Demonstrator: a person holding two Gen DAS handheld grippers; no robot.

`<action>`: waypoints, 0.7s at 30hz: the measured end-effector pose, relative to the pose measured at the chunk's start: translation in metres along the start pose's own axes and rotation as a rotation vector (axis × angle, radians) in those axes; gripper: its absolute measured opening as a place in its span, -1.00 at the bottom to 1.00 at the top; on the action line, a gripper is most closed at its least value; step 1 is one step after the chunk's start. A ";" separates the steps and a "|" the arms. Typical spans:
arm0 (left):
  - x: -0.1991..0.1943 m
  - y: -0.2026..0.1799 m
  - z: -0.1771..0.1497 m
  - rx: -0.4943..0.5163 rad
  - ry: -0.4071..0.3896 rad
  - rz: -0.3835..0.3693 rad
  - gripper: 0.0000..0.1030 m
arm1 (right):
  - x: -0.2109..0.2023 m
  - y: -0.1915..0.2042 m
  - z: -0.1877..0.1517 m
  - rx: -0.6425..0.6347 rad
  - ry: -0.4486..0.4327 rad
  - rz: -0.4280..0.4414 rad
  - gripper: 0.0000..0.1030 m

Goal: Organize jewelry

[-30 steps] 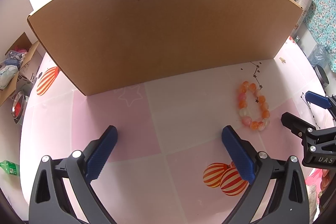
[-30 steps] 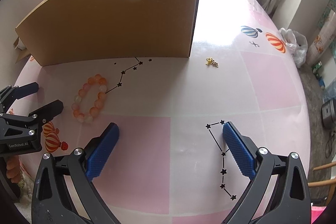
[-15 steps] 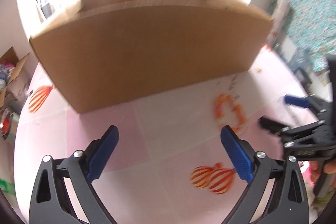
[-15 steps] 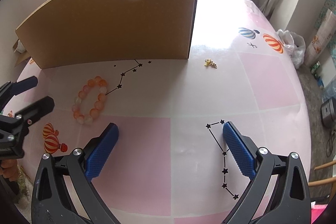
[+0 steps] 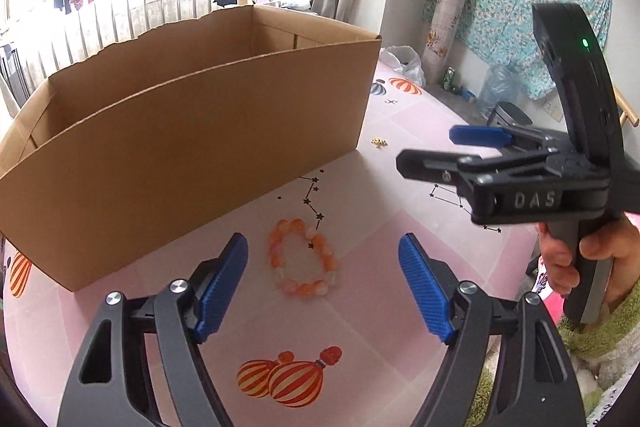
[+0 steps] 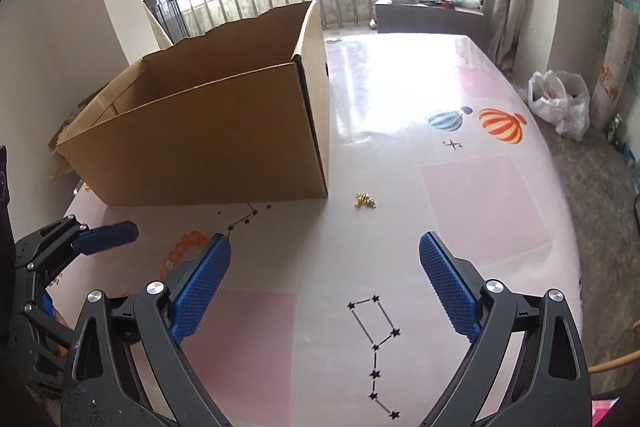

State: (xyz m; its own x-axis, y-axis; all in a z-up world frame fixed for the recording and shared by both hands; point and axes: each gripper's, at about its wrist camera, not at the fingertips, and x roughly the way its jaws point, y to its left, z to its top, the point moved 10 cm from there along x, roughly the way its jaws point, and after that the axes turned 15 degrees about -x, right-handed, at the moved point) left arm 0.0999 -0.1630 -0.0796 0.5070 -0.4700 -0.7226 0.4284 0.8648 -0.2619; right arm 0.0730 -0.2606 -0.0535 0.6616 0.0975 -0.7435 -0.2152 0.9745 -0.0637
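Note:
A bracelet of orange and pink beads (image 5: pixel 304 257) lies flat on the pink table, in front of an open cardboard box (image 5: pixel 200 131). My left gripper (image 5: pixel 322 243) hovers over it. Its jaws are closing, the bracelet shows in the gap between them, and the pads touch nothing. In the right wrist view the bracelet (image 6: pixel 184 247) is half hidden behind a blue finger. A small gold piece (image 6: pixel 365 201) lies by the corner of the box (image 6: pixel 208 143). My right gripper (image 6: pixel 323 243) hangs above the table short of it, jaws closing on nothing. It appears as the right gripper (image 5: pixel 426 147) held by a hand.
The box is tall, with a torn far rim and no lid. A white plastic bag (image 6: pixel 560 103) sits on the floor past the table's right edge (image 6: pixel 560 227). The left gripper (image 6: pixel 102 227) stands close at the right gripper's left side.
Both grippers rose and tipped up, so the box's inside now shows. The left view swung right, bringing the bracelet between its fingers. Both pairs of jaws narrowed somewhat.

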 end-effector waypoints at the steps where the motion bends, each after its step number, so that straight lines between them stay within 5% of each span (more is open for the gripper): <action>1: 0.002 -0.001 0.000 0.011 0.004 0.008 0.45 | 0.005 -0.004 0.002 -0.001 0.005 0.002 0.63; 9: 0.019 -0.008 -0.007 0.083 0.047 0.083 -0.07 | 0.041 -0.019 0.007 0.013 0.051 0.049 -0.01; 21: 0.029 -0.003 -0.022 0.065 0.091 0.127 -0.52 | 0.054 -0.021 0.012 -0.088 0.073 0.074 -0.44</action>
State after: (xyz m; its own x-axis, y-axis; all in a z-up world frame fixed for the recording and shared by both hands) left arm 0.0971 -0.1755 -0.1141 0.4918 -0.3371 -0.8028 0.4145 0.9015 -0.1246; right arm 0.1221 -0.2736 -0.0843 0.5885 0.1500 -0.7945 -0.3259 0.9433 -0.0633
